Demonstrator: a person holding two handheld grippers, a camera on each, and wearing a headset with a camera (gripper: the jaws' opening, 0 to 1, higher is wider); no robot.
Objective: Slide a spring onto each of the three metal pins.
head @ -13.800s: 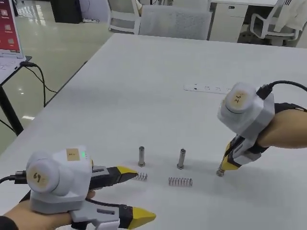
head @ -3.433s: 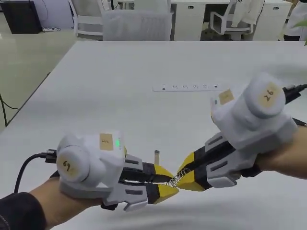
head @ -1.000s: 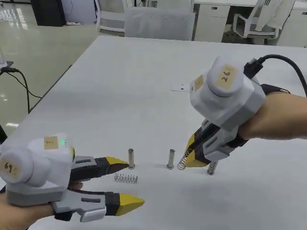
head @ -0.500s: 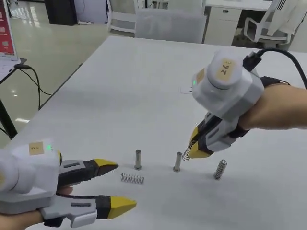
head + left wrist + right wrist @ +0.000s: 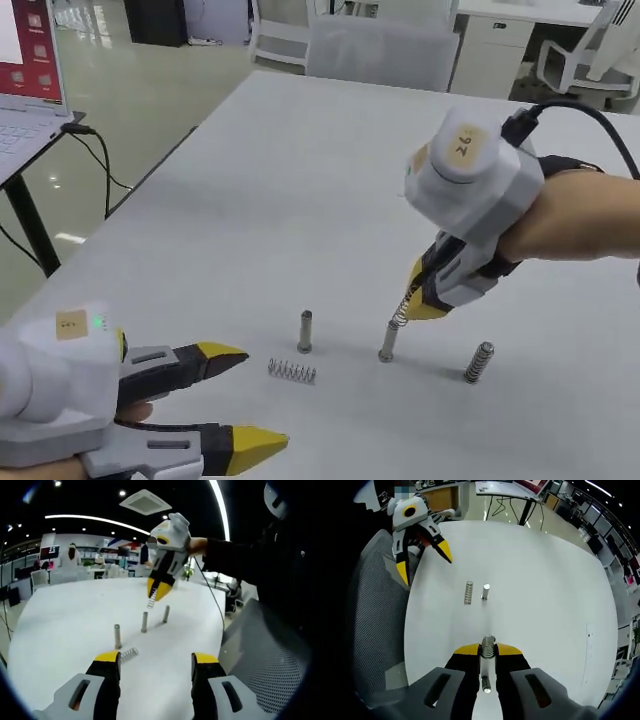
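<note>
1. When reading the head view, locate the right gripper point(image 5: 420, 305) pinched shut on a spring point(image 5: 403, 312) hung directly over the middle pin point(image 5: 388, 341). Compare with half a second earlier: then held beside the pin top, now lined up above it, lower end at or just over the tip; contact not resolvable. Note the right pin point(image 5: 479, 362) already sleeved by a coil, the left pin point(image 5: 305, 331) bare, and a loose spring point(image 5: 292, 371) lying just in front of the left pin. Note the left gripper point(image 5: 240, 397) low in view, jaws wide, holding nothing.
2. Turning to the left gripper view, confirm both yellow-tipped jaws spread wide and empty, with the loose spring flat on the table point(image 5: 60, 610) just ahead of them. Confirm the held spring hanging tilted above the middle pin, not yet seated.
3. Turning to the right gripper view, confirm narrow jaws clamped on the spring at their tips. Treat the second of three pins as in progress: judge a straight descent along the pin axis as the next requirement, with the left pin outstanding.
</note>
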